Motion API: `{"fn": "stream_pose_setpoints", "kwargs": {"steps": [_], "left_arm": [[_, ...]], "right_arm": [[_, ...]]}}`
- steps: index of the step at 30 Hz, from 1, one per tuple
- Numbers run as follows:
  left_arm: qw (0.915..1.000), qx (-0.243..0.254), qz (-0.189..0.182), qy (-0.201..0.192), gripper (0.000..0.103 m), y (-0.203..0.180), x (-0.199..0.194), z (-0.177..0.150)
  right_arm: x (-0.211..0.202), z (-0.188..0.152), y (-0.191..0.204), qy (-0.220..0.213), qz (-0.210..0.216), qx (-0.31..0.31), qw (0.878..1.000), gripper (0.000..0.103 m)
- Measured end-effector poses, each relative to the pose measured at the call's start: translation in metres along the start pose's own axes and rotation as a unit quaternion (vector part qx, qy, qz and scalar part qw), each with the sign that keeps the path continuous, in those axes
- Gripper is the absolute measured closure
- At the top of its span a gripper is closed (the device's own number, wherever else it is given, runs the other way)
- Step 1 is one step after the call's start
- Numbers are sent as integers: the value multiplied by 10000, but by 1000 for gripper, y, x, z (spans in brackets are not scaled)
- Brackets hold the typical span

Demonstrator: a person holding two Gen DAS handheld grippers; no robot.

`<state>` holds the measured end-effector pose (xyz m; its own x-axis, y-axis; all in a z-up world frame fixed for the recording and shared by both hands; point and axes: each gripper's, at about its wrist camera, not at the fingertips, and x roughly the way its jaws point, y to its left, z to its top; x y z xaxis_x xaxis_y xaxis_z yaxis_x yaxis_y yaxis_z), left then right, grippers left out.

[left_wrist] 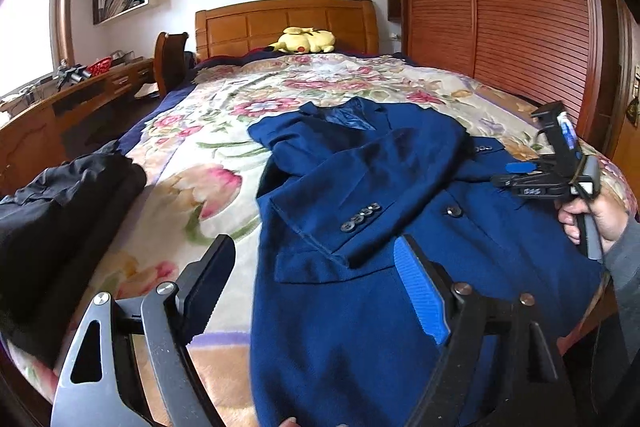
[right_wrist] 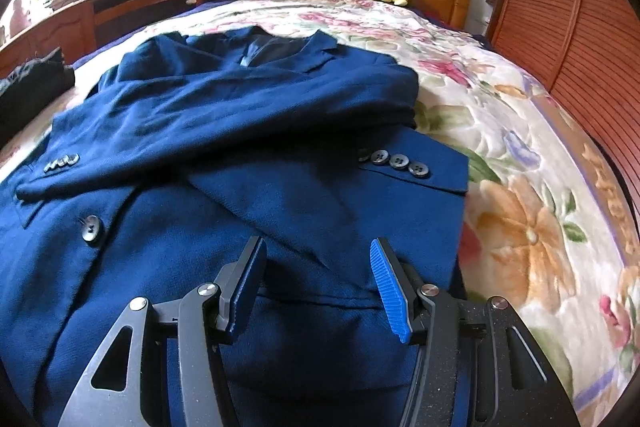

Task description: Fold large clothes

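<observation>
Where the floral bed (left_wrist: 208,147) spreads below the wooden headboard, a blue jacket (left_wrist: 360,227) lies at its near edge, both sleeves crossed over the front. Dark folded clothes (left_wrist: 60,211) sit at the left edge. The left hand-held gripper (left_wrist: 316,291) gapes wide, holding nothing; the right hand-held gripper (right_wrist: 316,291) hovers half open over the jacket, empty.

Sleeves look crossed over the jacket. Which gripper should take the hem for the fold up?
Probably the right hand-held gripper: open, low over the blue jacket hem. The left hand-held gripper straddles its side edge.
</observation>
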<state>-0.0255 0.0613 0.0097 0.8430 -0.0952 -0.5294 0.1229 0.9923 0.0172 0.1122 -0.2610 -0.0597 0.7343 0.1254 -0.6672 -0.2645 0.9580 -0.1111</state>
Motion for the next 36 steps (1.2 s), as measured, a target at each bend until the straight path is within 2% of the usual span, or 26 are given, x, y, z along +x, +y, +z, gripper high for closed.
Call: {"fn": "stream_pose_setpoints", "kwargs": {"steps": [3,7,11,13,22,28,29,35,36], "left_arm": [[9998,-50,158,89,21,4,-1,-4],[9995,-147,160,226,21,13,-3,-14],[9993,-126,170,307,21,18,-7,-24],[9992,-125,154,357,21,20,-6,-29],[9975,-279,61,640,21,32,2,-49],[9970,-302,-96,708,21,31,-1,-63],[9970,-288,-120,713,22,30,-2,-65],[9950,-315,-335,886,48,32,-2,-76],[9947,-341,-346,909,50,33,-2,-78]], "right_arm": [[-16,-5,-2,-112,36,51,9999,47],[-35,-17,-5,-197,82,105,9997,47],[-63,-34,-17,-411,100,272,9987,30],[-77,-45,-26,-440,36,311,9985,28],[-116,-93,-48,-211,-101,610,9979,27],[-124,-109,-46,78,-100,423,9990,27],[-124,-110,-46,129,-44,420,9990,27],[-124,-112,-47,350,131,316,9988,27],[-124,-112,-48,368,145,311,9987,28]]}}
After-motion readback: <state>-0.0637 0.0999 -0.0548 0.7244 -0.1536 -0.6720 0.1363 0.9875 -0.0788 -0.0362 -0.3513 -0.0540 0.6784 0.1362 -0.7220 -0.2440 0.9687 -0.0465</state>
